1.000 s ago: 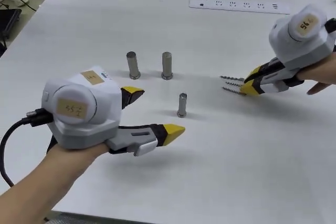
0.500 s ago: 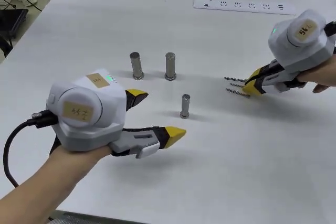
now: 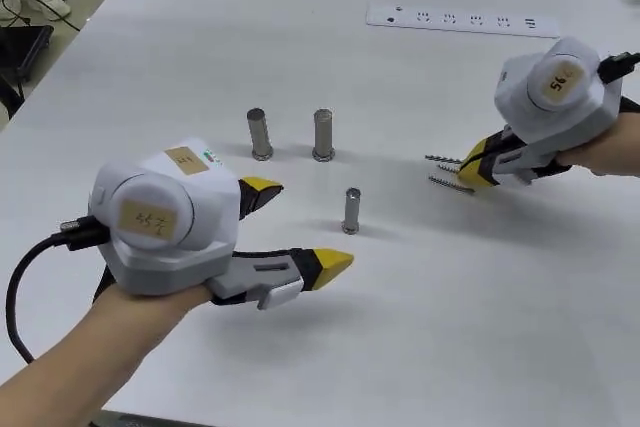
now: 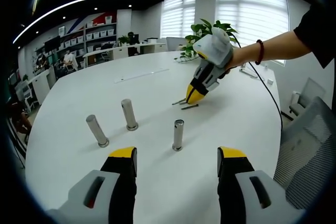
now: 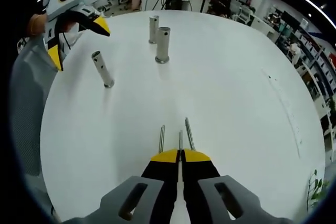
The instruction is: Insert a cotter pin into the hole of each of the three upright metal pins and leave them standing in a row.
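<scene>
Three upright metal pins stand on the white table: two side by side at the back (image 3: 260,134) (image 3: 322,135) and a shorter one (image 3: 351,211) in front. My left gripper (image 3: 300,225) is open just left of the short pin (image 4: 178,135), which stands beyond the gap between its jaws. At the right, my right gripper (image 3: 470,172) is shut with its tips on the table among the thin cotter pins (image 3: 446,172). In the right gripper view two cotter pins (image 5: 161,137) (image 5: 188,132) lie either side of its tips (image 5: 180,155), and a third thin one (image 5: 180,140) runs in between the jaws.
A white power strip (image 3: 458,19) lies flat at the far side of the table. The table edge runs along the left, with floor and cables beyond. A black cable trails from the left gripper's housing towards the near left edge.
The right gripper's body has leaned in to the left and lower over the cotter pins, with its tips staying by them. The left gripper holds its place; the head camera has shifted slightly.
</scene>
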The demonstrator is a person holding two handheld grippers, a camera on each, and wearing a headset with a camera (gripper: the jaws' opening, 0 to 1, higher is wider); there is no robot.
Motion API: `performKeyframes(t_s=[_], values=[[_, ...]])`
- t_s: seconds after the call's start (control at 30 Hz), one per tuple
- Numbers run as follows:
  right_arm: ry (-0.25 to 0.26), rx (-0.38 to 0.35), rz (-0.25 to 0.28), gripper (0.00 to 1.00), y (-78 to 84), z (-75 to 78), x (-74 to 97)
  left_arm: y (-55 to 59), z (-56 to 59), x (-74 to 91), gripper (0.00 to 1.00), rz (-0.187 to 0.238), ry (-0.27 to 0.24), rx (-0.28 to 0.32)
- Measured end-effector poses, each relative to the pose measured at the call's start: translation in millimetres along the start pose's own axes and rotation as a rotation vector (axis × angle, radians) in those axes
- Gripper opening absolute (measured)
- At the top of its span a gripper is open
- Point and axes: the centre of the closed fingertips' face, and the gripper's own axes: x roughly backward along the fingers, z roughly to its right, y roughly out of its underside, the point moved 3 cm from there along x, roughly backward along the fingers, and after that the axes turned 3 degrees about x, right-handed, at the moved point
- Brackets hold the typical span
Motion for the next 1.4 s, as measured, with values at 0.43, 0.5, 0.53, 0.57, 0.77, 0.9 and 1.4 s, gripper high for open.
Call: performKeyframes(t_s=[0.43,0.5,0.53,0.57,0.77,0.9,1.4], values=[[0.037,0.043,0.103,0.0,-16.6,-3.2,12.8,-5.5,-1.0,3.1,0.58,0.0,0.001,0.002],[0.04,0.066,0.113,0.0,-21.1,-8.1,17.1,-6.8,-0.5,3.4,0.57,-0.002,0.005,0.004],[0.04,0.072,0.118,0.0,-22.8,-10.2,18.7,-7.8,0.0,3.6,0.56,-0.003,0.009,0.008],[0.04,0.083,0.125,0.0,-25.2,-12.8,20.8,-8.6,0.4,3.8,0.56,-0.002,0.012,0.009],[0.049,0.157,0.155,0.0,-38.8,-24.8,29.7,-15.0,4.6,4.8,0.51,0.008,0.035,0.024],[0.045,0.19,0.173,0.0,-46.2,-33.2,34.3,-17.5,7.1,4.8,0.45,0.006,0.05,0.035],[0.017,0.353,0.196,0.0,-73.2,-85.9,45.8,-26.9,23.9,7.1,0.26,0.015,0.143,0.148]])
